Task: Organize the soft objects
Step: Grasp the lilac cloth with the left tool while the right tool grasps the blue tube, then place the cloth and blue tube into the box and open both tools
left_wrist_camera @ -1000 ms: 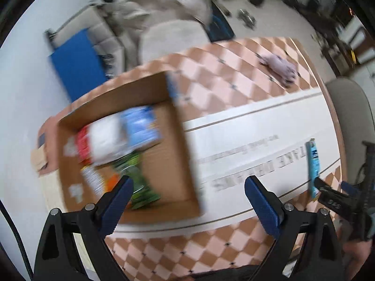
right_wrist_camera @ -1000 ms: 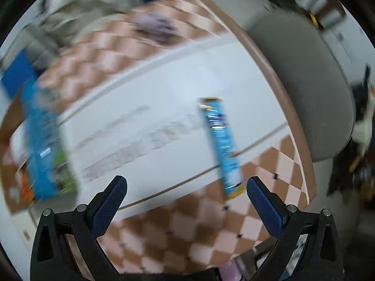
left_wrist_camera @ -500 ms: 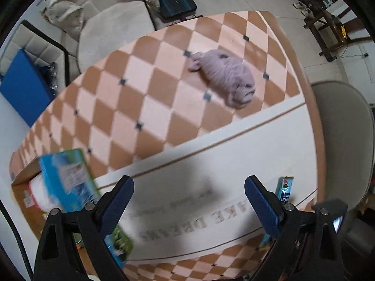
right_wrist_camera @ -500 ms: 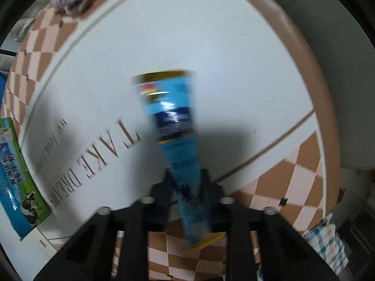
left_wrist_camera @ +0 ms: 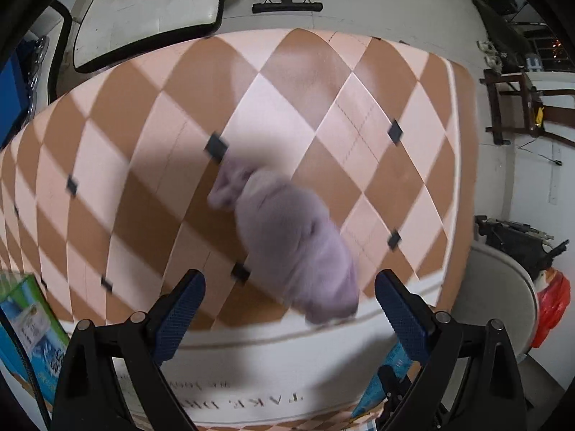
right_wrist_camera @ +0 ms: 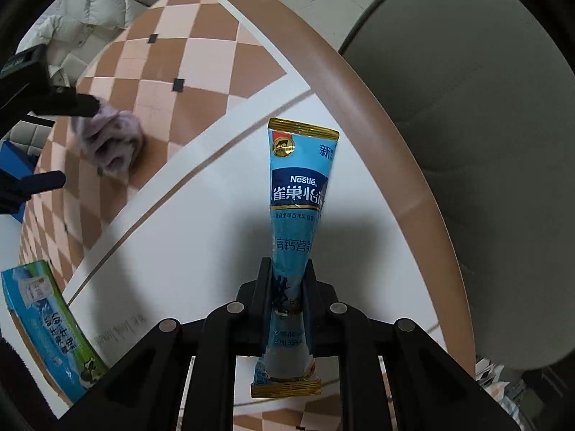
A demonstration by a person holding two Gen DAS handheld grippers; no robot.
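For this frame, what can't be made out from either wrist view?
- Purple plush toy: motion-blurred in the left wrist view; in the right wrist view the left gripper partly covers it.
- Blue carton: cut off by the frame edge in both views.
- Nestle sachet: its middle is hidden between the right gripper fingers.
- Table lettering: partly hidden behind the fingers.

Right tool (right_wrist_camera: pixel 285 300) pinching Nestle sachet (right_wrist_camera: pixel 296 215), above table (right_wrist_camera: pixel 201 237)

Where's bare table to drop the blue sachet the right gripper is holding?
The white band is bare between the sachet and the blue-green carton. The checkered area left of the purple plush is also bare. It is crowded near the plush, where the open left gripper is.
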